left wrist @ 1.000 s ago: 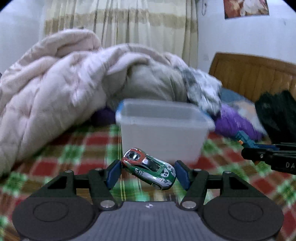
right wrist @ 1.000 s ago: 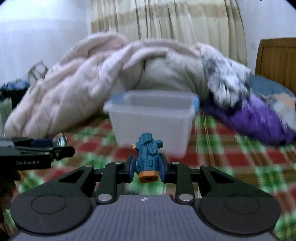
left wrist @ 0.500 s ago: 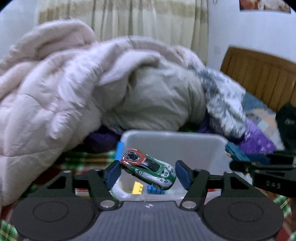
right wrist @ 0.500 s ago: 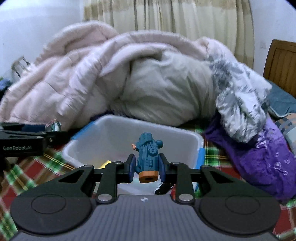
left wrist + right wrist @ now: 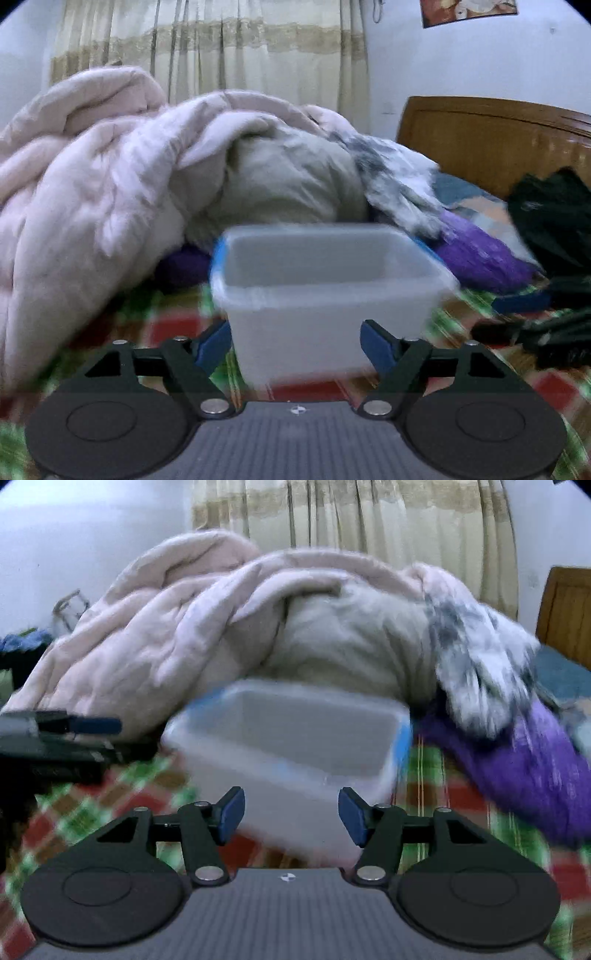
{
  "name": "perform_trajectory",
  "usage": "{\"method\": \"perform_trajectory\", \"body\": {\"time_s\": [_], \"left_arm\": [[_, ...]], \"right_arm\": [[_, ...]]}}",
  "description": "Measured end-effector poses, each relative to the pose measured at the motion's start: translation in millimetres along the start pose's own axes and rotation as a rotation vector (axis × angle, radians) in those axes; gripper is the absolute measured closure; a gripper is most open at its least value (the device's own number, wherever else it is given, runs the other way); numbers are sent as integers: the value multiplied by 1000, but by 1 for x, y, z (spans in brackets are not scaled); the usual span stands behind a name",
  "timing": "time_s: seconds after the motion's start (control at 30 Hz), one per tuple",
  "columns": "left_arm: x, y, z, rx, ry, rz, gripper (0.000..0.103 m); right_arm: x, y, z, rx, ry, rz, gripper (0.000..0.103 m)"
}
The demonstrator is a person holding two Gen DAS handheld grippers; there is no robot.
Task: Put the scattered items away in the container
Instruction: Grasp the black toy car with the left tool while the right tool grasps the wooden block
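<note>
With both the left gripper (image 5: 295,341) and right gripper (image 5: 291,814) empty and their jaws opening, we face the clear container (image 5: 332,295) on the plaid bed (image 5: 170,325) and should seek the next item without nudging it

container (image 5: 332,295) blurred — contents unreadable, bedspread (image 5: 436,775) smeared

Container (image 5: 325,295) on bedspread (image 5: 166,328) — quilt (image 5: 110,192) behind

Our left tool (image 5: 295,345) is opening with nothing between its blue pads, and the clear container (image 5: 325,295) sits blurred at twelve o'clock on the plaid bed (image 5: 170,325).
</note>
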State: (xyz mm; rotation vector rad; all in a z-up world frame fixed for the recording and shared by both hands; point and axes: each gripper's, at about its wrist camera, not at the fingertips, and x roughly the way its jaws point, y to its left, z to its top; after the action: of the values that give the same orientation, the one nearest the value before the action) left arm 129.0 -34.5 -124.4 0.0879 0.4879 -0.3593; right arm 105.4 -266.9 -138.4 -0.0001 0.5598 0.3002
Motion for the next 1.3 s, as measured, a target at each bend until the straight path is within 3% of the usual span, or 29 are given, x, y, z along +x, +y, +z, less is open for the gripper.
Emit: {"method": "perform_trajectory", "body": {"time_s": [0.17,0.33,0.37,0.43,0.6,0.8,0.87,0.97,1.0,1.07,1.3], "left_arm": [[-34,-32,-82,-20,83,-28,22],[-34,-57,-118,-22,142,-15,24],[-31,-58,-121,-19,143,4,24],[-25,-56,-124,-23,158,32,24],[-15,-52,-125,-45,157,17,25],[6,-46,-133,-95,211,-10,25],[10,-45,-136,-95,219,-21,25],[10,-45,-138,-68,204,-37,26],[9,-45,-138,-61,199,-42,29],[7,-44,-138,-50,191,-34,40],[-3,-38,-133,-57,157,-26,40]], "right_arm": [[-23,37,-85,4,95,48,46],[-13,61,-107,-81,131,23,60],[-11,64,-108,-98,134,21,66],[-7,65,-112,-117,128,24,66],[-4,62,-119,-178,81,50,65],[8,48,-120,-186,74,139,62],[13,43,-121,-175,89,176,49],[12,43,-122,-172,87,221,47],[11,44,-121,-179,86,225,49],[9,45,-120,-185,92,227,64],[-7,39,-112,-164,52,212,65]]}}
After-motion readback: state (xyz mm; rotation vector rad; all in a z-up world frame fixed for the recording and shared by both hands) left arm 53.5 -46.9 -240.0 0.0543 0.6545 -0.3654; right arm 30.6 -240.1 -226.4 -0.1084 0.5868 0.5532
